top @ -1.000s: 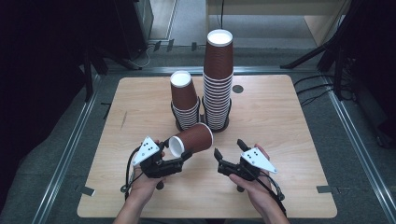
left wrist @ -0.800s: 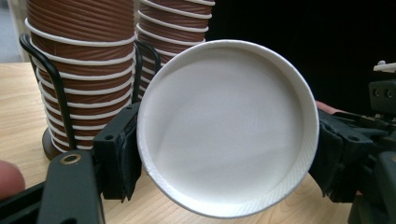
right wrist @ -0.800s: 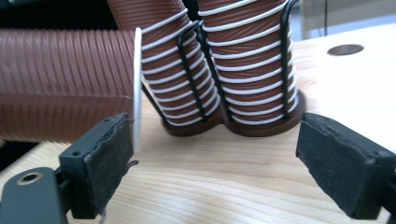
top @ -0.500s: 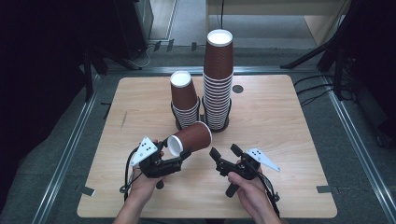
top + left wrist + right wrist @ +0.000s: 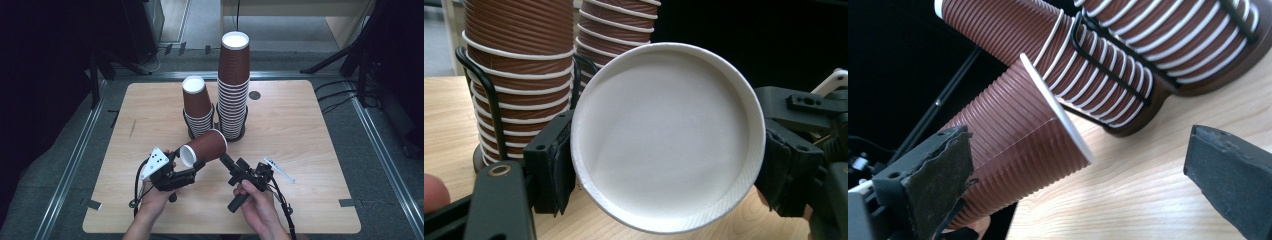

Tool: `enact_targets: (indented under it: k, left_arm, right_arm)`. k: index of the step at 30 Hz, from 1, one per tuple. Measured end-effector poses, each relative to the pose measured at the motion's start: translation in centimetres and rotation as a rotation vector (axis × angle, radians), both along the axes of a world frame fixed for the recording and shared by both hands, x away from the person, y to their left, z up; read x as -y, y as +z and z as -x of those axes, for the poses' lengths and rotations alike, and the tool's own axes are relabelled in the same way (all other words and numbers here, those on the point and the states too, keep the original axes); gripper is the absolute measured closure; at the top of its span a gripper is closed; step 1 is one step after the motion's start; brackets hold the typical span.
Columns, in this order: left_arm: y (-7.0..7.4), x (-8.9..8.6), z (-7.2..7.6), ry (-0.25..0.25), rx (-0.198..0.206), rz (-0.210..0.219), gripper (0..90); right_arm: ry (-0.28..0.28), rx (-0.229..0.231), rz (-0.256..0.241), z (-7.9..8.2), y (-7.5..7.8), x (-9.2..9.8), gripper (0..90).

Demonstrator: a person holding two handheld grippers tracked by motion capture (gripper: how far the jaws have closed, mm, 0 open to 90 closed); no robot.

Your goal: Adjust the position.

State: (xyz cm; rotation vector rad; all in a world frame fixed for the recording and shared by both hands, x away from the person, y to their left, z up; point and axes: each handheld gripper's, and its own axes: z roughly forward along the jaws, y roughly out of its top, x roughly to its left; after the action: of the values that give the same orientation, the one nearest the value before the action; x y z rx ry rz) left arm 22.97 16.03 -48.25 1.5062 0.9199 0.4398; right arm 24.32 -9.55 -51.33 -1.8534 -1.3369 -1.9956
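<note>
L tool (image 5: 192,165) grips cup (image 5: 204,148), R tool (image 5: 226,161) open

Wooden table (image 5: 310,130) on a grey floor (image 5: 380,165), flanked left and right by metal rails (image 5: 75,165). At the table's far middle stand two stacks of brown ribbed paper cups in black wire holders: a short stack (image 5: 197,107) on the left, a tall stack (image 5: 234,85) just beside it on the right. A small dark disc (image 5: 255,95) lies right of the tall stack.
</note>
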Motion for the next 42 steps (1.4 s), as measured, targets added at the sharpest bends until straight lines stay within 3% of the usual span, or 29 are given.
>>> enact_targets:
  k: [4, 8, 12, 17, 22, 36, 42]
  left_arm:
    - [-0.1, 0.1, 0.0, -0.001, 0.000, -0.006, 22.9]
    - [-0.1, 0.3, 0.0, -0.001, 0.006, -0.010, 22.9]
    - [-0.3, 0.4, 0.0, 0.000, 0.008, -0.015, 22.9]
    - [-0.4, 0.6, 0.1, 0.001, 0.013, -0.016, 22.9]
    - [-0.5, 0.9, 0.2, -0.010, 0.033, -0.031, 23.0]
    - [-0.7, 1.5, 0.3, -0.027, 0.045, -0.039, 23.0]
    - [-0.7, 1.7, 0.5, -0.036, 0.051, -0.050, 23.1]
  right_arm:
    - [0.016, -0.036, -0.059, 0.1, -0.1, -0.6, 5.0]
    - [0.016, -0.103, -0.125, 0.1, -0.2, -0.9, 6.1]
    - [0.030, -0.131, -0.182, 0.2, 0.0, -1.3, 6.1]
    - [0.039, -0.217, -0.276, 0.0, 0.1, -1.6, 3.3]
    - [0.032, -0.243, -0.362, -0.2, 0.2, -2.0, 0.0]
    - [-0.008, -0.320, -0.460, -1.4, 0.1, -3.2, 0.0]
    - [-0.016, -0.340, -0.463, -1.9, 0.1, -3.9, 0.0]
